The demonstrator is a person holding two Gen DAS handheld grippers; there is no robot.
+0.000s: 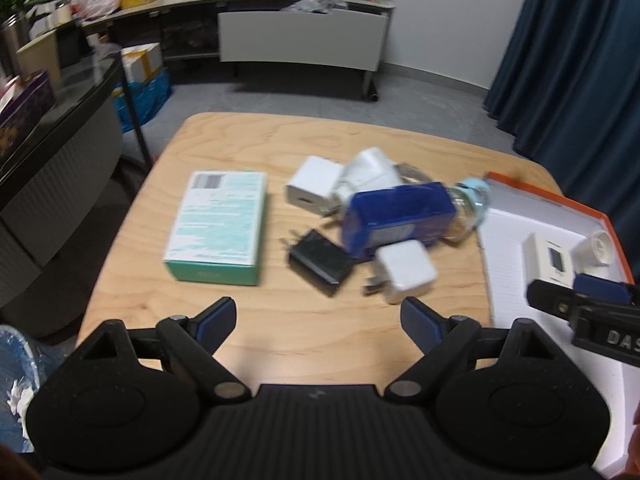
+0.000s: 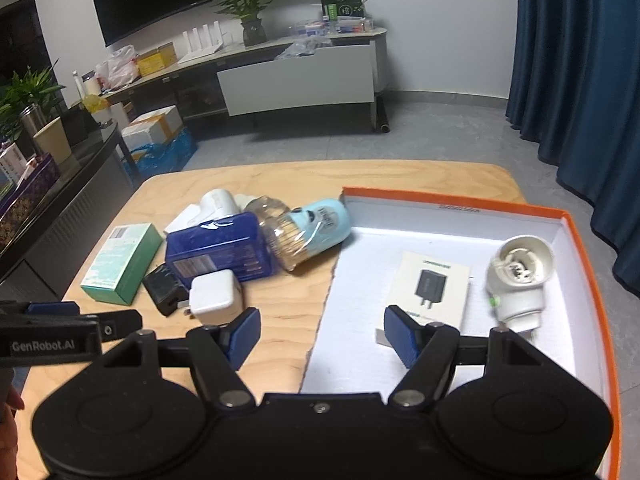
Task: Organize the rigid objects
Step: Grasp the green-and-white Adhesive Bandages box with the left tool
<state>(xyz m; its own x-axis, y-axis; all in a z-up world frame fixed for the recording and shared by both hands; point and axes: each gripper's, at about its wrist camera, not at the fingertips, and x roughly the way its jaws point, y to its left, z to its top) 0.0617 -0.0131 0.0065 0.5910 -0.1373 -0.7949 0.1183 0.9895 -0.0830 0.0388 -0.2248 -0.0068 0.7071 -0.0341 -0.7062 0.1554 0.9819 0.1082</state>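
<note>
While both grippers hover above the near edge of the wooden table [image 2: 288, 344], neither grasps anything: the left gripper [image 1: 318, 316] has its jaws spread wide with nothing between them, and the right gripper [image 2: 320, 334] is likewise released, one finger over bare wood and the other over the orange-rimmed box [image 2: 580, 264]. Taking that box as landmark, a white charger carton [image 2: 430, 288] lies flat on its white floor, with a white lamp socket [image 2: 518, 280] beside the carton, nearer the box's right wall. Just left of the box rests a clear toothpick jar with a pale blue cap [image 2: 308, 232], tipped on its side and touching a blue plastic case [image 2: 220, 250]. Against the near side of that case lie a white cube charger [image 2: 214, 296] and a black charger [image 2: 164, 288]; further white adapters [image 1: 348, 178] sit behind it. Farthest left of the box lies a green carton [image 2: 120, 262], apart from the cluster.
</note>
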